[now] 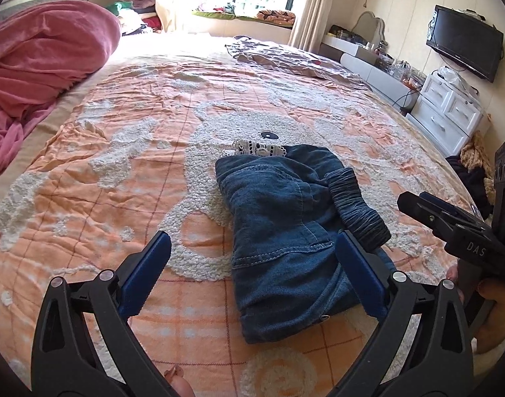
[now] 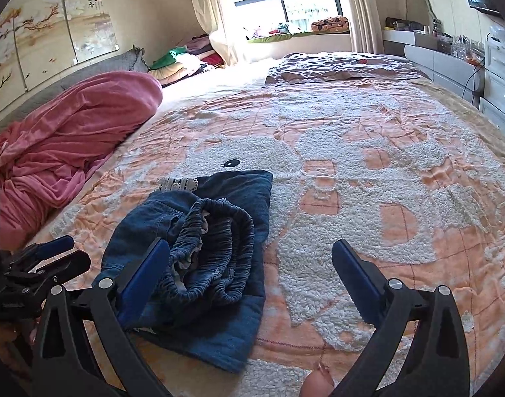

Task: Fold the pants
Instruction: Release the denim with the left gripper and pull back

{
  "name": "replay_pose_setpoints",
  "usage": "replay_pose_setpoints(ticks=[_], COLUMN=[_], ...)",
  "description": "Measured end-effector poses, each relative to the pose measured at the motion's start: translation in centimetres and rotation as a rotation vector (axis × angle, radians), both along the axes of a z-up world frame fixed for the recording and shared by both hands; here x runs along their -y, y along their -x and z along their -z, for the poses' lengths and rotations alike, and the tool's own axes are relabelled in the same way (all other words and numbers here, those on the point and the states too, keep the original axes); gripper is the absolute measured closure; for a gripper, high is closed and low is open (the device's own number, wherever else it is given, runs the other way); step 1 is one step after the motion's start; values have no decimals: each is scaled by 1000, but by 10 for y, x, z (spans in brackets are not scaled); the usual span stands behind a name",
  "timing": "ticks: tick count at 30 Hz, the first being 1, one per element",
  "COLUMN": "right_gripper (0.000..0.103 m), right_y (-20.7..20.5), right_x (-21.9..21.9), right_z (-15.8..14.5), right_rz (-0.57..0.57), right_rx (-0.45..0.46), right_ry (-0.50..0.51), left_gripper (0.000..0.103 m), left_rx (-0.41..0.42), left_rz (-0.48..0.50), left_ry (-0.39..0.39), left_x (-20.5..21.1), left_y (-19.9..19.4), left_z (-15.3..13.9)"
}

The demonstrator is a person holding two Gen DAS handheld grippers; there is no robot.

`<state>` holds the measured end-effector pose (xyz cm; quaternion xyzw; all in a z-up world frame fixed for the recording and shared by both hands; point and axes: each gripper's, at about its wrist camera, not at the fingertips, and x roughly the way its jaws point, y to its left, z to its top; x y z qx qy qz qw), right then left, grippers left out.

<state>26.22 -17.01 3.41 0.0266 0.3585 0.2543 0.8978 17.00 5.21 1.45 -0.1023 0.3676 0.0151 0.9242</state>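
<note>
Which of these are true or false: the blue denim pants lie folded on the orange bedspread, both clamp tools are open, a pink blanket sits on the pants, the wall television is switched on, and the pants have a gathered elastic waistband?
1. The blue denim pants lie folded in a bundle on the orange and white tufted bedspread. True.
2. The left gripper and the right gripper both stand open, holding nothing. True.
3. The pink blanket lies on top of the pants. False: it is heaped apart from them, at the bed's far left.
4. The black wall television shows a picture. False: its screen is dark.
5. The pants have a gathered elastic waistband. True.
</note>
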Motion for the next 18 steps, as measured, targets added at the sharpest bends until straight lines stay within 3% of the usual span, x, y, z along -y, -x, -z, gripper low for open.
replay_pose_setpoints(ticks=[18], right_gripper=[5], right_y=[51], right_x=[21], right_z=[-15], right_rz=[-7], right_rx=[49], right_ry=[-24], left_gripper=[10], left_rx=[35], left_rz=[-21], left_ry=[-1], left_x=[18], left_y=[49], left_z=[-6])
